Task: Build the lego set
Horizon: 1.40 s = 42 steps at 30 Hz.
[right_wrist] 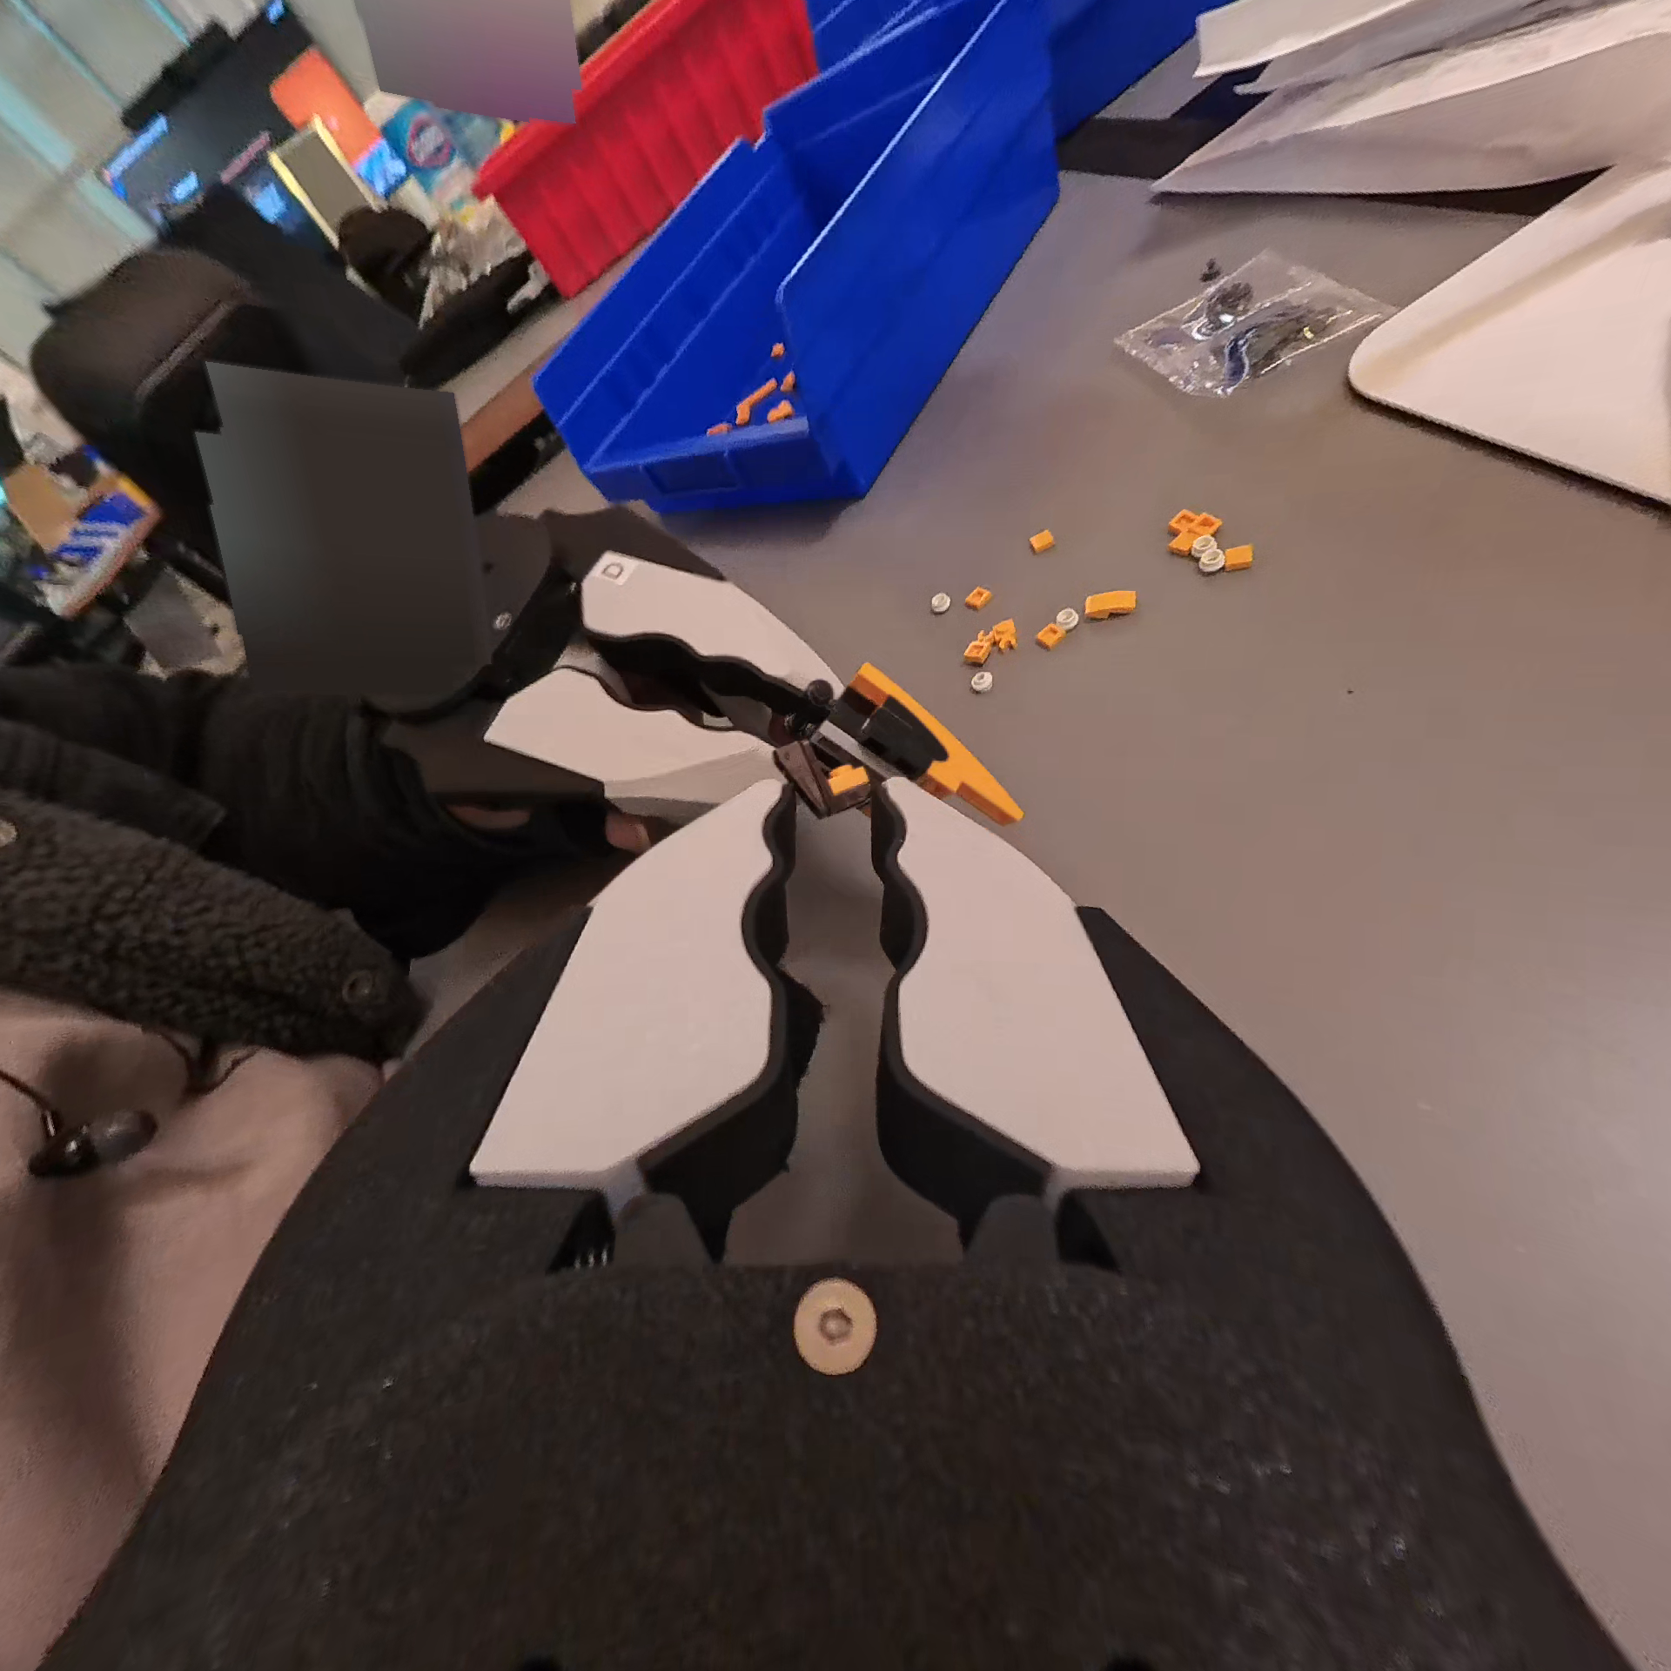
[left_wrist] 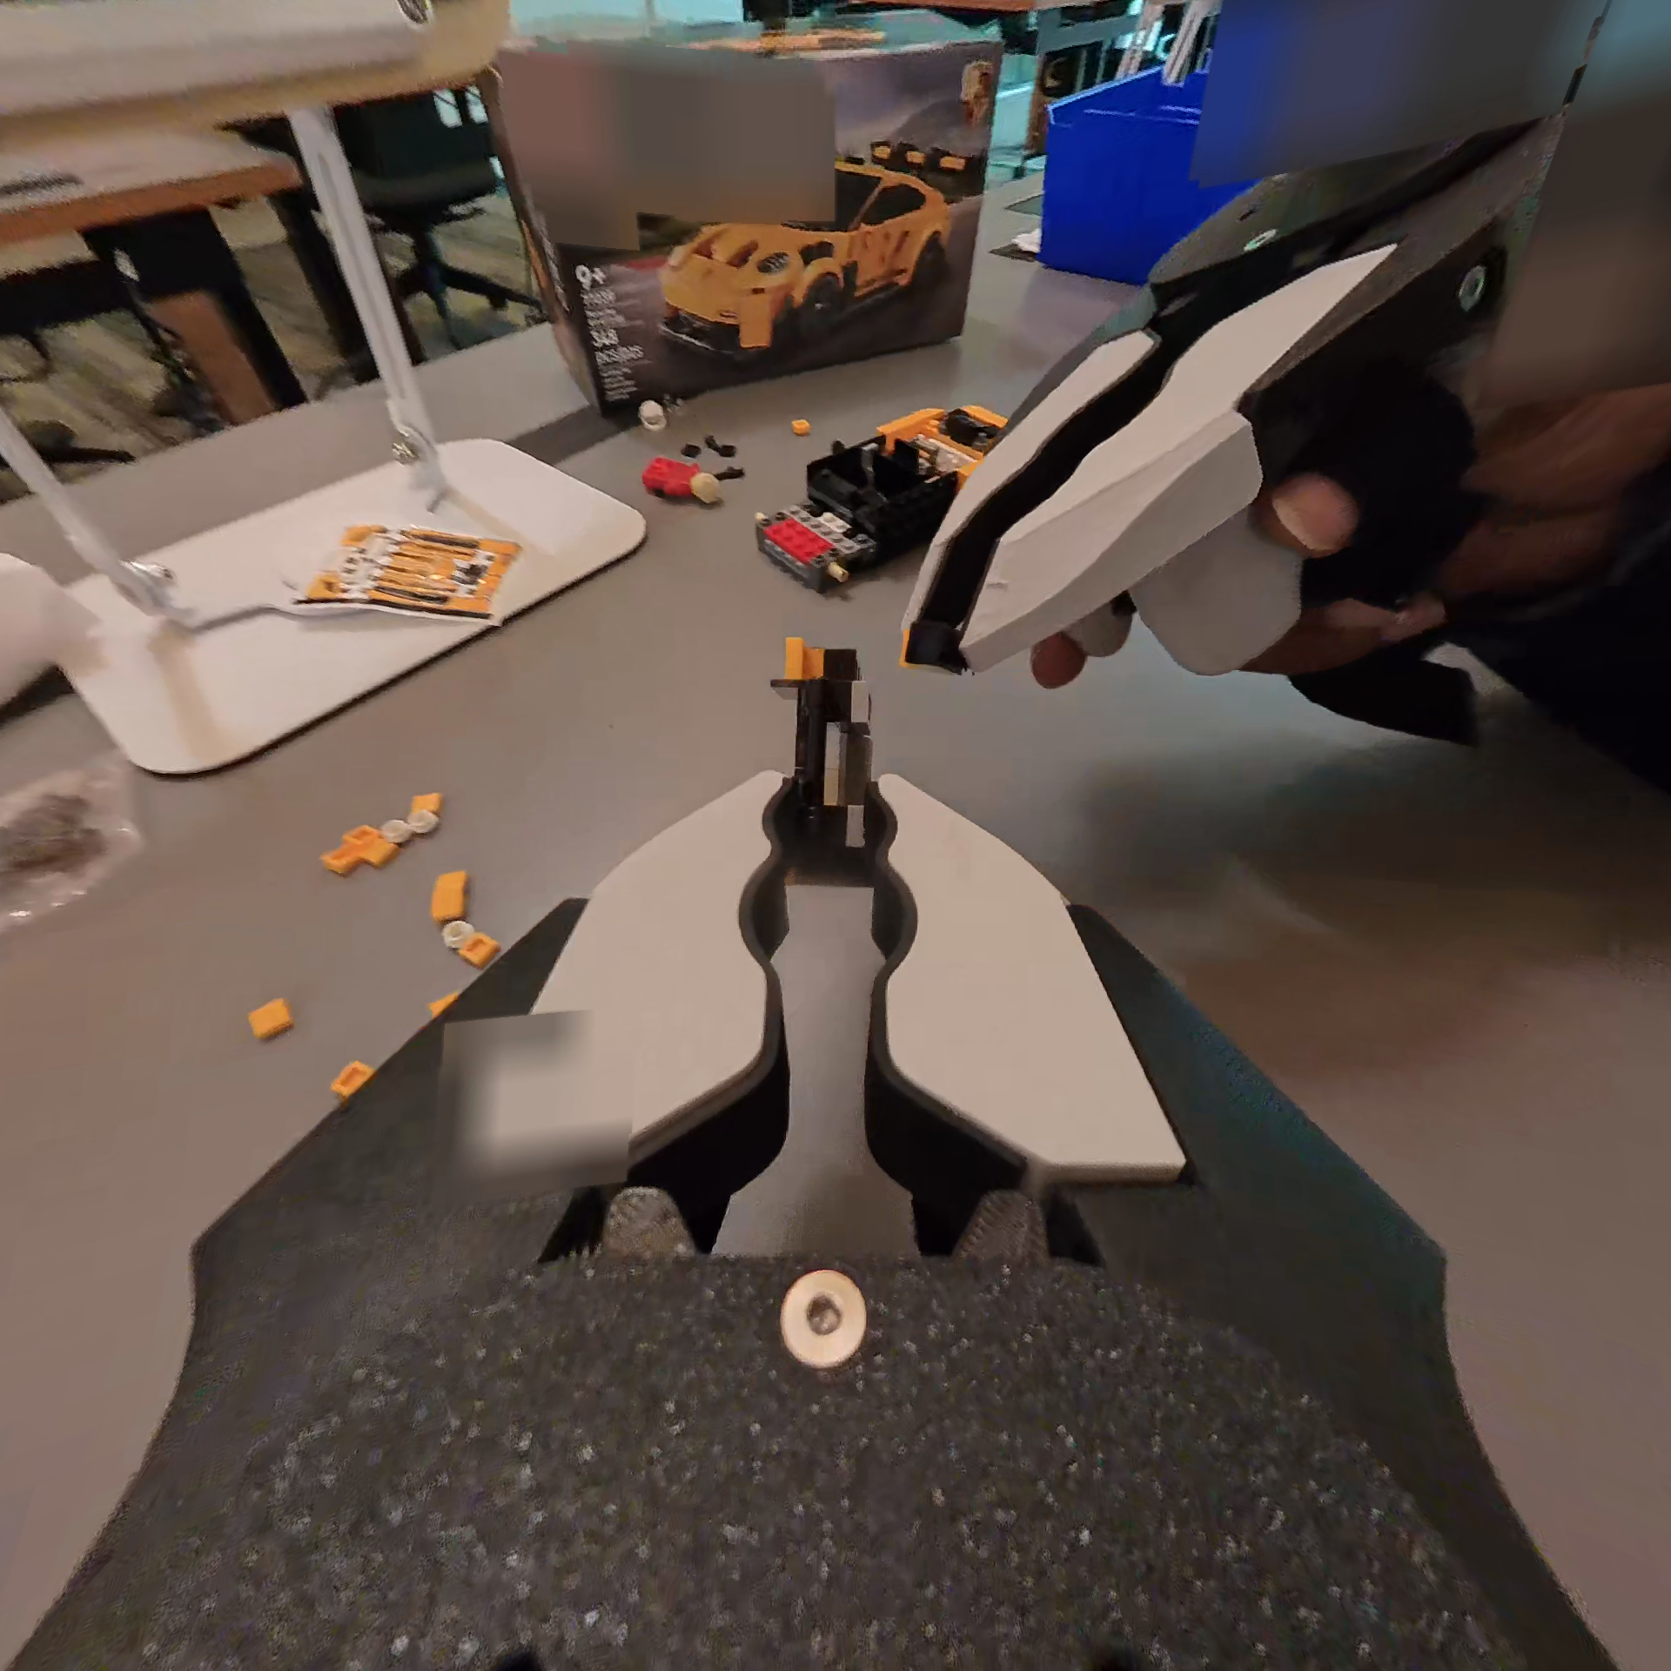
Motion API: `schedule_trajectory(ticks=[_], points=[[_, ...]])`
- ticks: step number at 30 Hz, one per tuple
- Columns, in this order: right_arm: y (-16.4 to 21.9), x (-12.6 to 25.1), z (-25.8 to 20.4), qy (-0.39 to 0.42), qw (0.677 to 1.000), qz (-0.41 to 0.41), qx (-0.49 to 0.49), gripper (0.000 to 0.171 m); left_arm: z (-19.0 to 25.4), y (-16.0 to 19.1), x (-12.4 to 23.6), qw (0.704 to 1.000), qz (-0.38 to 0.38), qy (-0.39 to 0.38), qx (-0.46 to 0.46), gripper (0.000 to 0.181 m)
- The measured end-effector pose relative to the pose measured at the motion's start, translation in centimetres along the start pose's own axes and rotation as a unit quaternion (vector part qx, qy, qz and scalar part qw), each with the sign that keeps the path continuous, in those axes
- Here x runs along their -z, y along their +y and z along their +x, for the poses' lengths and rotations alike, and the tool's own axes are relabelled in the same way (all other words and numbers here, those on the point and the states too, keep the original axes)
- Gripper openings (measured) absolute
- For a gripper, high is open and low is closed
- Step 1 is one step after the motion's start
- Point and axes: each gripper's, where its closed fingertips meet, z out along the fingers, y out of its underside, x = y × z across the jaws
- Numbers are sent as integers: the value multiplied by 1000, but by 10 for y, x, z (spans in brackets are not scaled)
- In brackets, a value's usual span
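My left gripper (left_wrist: 827,800) is shut on a small black, white and orange sub-assembly (left_wrist: 827,714) and holds it upright above the grey table (left_wrist: 1175,904). My right gripper (left_wrist: 936,646) comes in from the upper right, shut on a small orange piece (left_wrist: 904,651), just right of the sub-assembly's top. In the right wrist view my right gripper (right_wrist: 832,796) holds the small orange piece (right_wrist: 845,779) against the sub-assembly (right_wrist: 904,732), which has a long orange wedge. The left gripper (right_wrist: 805,714) grips it from the left.
A partly built black and orange car (left_wrist: 868,506), a minifigure (left_wrist: 678,479) and the set's box (left_wrist: 769,226) lie beyond. A sticker sheet (left_wrist: 416,570) rests on a white stand base (left_wrist: 271,651). Loose orange pieces (right_wrist: 1058,615), a parts bag (right_wrist: 1248,325) and blue bins (right_wrist: 814,316) are nearby. The grippers are tip to tip, or close to it.
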Motion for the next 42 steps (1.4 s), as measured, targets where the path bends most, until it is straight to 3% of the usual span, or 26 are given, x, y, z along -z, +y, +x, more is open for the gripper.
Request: schedule_trajectory(ticks=[11, 21, 25, 33, 42], points=[[-9, -5, 0, 8, 996, 69, -58, 16, -2, -12, 5, 985, 23, -81, -151, 13], [1, -4, 7, -2, 994, 56, -92, 16, 2, -10, 4, 953, 19, -105, -285, 13], [8, -4, 10, -18, 991, 50, -125, 16, 8, -6, 2, 950, 20, -85, -300, 13], [9, -3, 8, -49, 984, 54, -162, 16, 12, -5, 1, 976, 39, -24, -214, 14], [10, -2, 6, -65, 982, 53, -168, 14, 22, -10, 4, 971, 64, -2, -232, 14]])
